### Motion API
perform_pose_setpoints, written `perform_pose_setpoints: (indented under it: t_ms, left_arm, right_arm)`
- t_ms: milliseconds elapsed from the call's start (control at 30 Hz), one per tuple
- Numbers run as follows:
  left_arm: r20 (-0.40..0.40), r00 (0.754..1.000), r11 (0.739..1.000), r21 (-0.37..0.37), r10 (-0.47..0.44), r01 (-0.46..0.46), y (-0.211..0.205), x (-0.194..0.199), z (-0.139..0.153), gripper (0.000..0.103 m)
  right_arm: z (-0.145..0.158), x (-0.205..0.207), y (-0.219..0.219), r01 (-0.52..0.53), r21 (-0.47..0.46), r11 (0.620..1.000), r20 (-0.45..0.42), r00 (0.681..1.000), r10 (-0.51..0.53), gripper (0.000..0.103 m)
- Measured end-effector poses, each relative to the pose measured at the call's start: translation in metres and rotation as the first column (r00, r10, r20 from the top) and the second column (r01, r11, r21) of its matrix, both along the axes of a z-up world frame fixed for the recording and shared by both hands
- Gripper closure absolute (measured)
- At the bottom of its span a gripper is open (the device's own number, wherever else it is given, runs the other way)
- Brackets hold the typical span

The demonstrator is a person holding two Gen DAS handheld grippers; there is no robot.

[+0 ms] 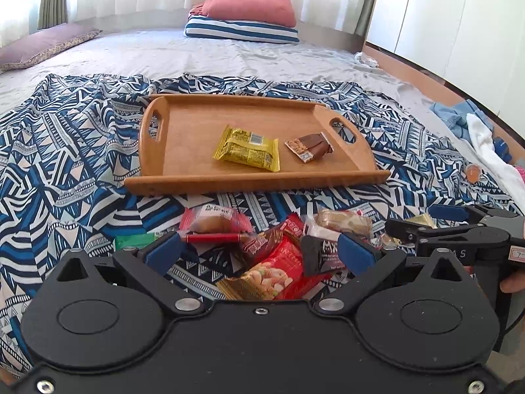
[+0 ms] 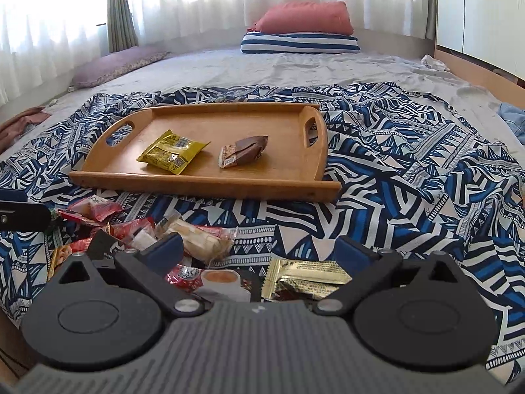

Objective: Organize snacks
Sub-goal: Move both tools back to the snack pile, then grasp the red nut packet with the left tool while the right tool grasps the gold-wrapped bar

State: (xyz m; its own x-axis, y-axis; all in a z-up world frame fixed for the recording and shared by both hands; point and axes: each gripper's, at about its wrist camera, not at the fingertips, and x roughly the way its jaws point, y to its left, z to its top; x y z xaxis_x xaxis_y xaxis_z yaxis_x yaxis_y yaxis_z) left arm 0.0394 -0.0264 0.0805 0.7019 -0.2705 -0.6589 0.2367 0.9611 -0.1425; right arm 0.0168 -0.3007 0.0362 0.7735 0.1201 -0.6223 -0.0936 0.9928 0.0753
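Note:
A wooden tray [image 1: 183,124] [image 2: 285,177] lies on a patterned cloth and holds a yellow packet [image 1: 247,149] [image 2: 172,152] and a brown bar [image 1: 311,146] [image 2: 247,154]. Loose snacks are heaped in front of the tray. My left gripper [image 1: 259,252] hangs open over a red nut packet [image 1: 279,269], a black packet [image 1: 320,256] and a red stick [image 1: 213,238]. My right gripper [image 2: 259,251] is open above a gold packet [image 2: 308,277] and a coffee sachet [image 2: 220,279]. In the left wrist view the right gripper [image 1: 426,220] shows at the right edge, open.
The blue-and-white patterned cloth [image 1: 82,151] [image 2: 410,180] covers a grey bed. Striped and red pillows [image 1: 242,16] [image 2: 302,29] sit at the far end. Clothes [image 1: 475,128] and a small orange cup [image 1: 472,172] lie at the right edge. A hand [image 1: 512,282] holds the right gripper.

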Motion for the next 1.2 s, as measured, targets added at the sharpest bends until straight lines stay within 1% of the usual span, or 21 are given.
perform_pose_setpoints:
  t_ms: [133,233,367,500,633,733,800,933,1000,1067,1167,1200]
  left_arm:
    - [-0.012,1.0,1.0,0.008,0.007,-0.007,-0.002,-0.003,-0.011,0.002]
    - [-0.003,1.0,0.999,0.031,0.007,-0.006,-0.005,-0.006,-0.018,0.002]
    - [0.001,1.0,0.999,0.051,0.008,-0.008,-0.009,-0.008,-0.026,0.002]
    - [0.001,1.0,0.998,0.052,0.024,-0.024,-0.009,-0.008,-0.033,0.002]
    - [0.0,1.0,0.997,0.074,0.015,-0.015,-0.011,-0.008,-0.039,0.003]
    - [0.009,1.0,0.995,0.097,0.0,-0.001,-0.015,-0.009,-0.042,0.006]
    - [0.02,1.0,0.994,0.108,-0.014,0.012,-0.018,-0.011,-0.043,0.009]
    - [0.038,0.998,0.99,0.134,-0.056,0.051,-0.026,-0.014,-0.044,0.011]
    - [0.034,0.996,0.986,0.15,-0.084,0.078,-0.032,-0.014,-0.045,0.019]
    - [0.027,0.994,0.983,0.155,-0.103,0.098,-0.035,-0.014,-0.047,0.023]
    - [0.026,0.994,0.982,0.159,-0.104,0.099,-0.038,-0.015,-0.049,0.024]
    - [0.026,0.994,0.982,0.159,-0.104,0.099,-0.038,-0.015,-0.049,0.027]
  right_arm:
    - [-0.009,-0.001,-0.007,0.026,0.004,1.0,-0.021,0.999,-0.026,0.0]
    - [-0.016,-0.001,-0.012,0.039,-0.007,0.999,-0.031,0.999,-0.039,0.0]
    - [-0.022,-0.001,-0.016,0.058,-0.042,0.997,-0.029,0.998,-0.06,0.0]
    - [-0.026,0.002,-0.021,0.086,-0.049,0.995,-0.034,0.996,-0.088,0.0]
    - [-0.03,0.003,-0.025,0.103,-0.051,0.993,-0.033,0.994,-0.105,0.0]
    - [-0.033,0.005,-0.025,0.111,-0.06,0.992,-0.033,0.993,-0.113,0.0]
    - [-0.034,0.005,-0.024,0.112,-0.063,0.992,-0.031,0.993,-0.114,0.0]
    - [-0.037,0.005,-0.021,0.108,-0.078,0.991,-0.023,0.994,-0.111,0.0]
    - [-0.039,0.005,-0.019,0.109,-0.083,0.991,-0.016,0.994,-0.111,0.0]
    - [-0.04,0.006,-0.02,0.116,-0.078,0.99,-0.012,0.993,-0.118,0.0]
    - [-0.044,0.007,-0.022,0.137,-0.053,0.989,-0.009,0.99,-0.138,0.0]
    - [-0.045,0.007,-0.022,0.14,-0.052,0.989,-0.005,0.99,-0.141,0.0]
